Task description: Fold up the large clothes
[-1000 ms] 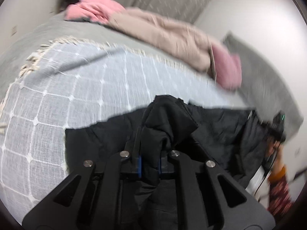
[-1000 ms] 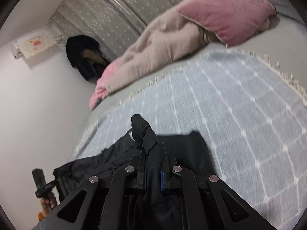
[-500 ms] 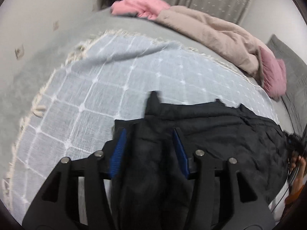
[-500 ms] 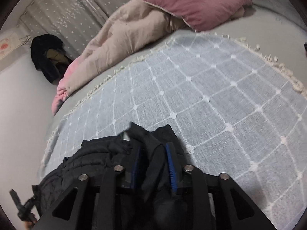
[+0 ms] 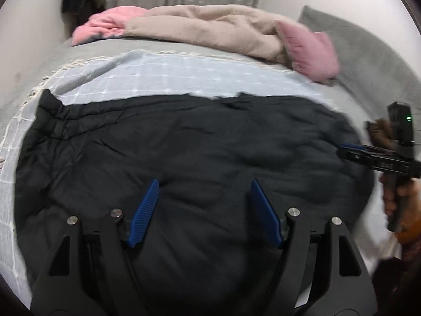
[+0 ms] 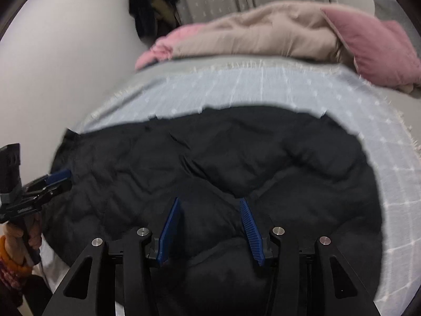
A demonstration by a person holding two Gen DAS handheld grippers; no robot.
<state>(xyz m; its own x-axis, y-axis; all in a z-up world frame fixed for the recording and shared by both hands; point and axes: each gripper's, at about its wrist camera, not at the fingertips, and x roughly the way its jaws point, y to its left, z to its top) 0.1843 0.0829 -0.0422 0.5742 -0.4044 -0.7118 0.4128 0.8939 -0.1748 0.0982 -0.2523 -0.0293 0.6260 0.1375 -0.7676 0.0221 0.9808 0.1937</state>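
While spread wide, left tongs (image 5: 204, 184) and right tongs (image 6: 209, 202) above black jacket (image 5: 197, 144), no legible writing.

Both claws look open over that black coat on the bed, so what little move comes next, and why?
Probably lower both and pinch an edge of the black coat to begin a fold. The left gripper and right gripper are open and empty, and the coat lies spread flat on the checked blanket.

No text, label or brand was legible; faint markings on the right gripper (image 5: 379, 162) blurred beyond reading.
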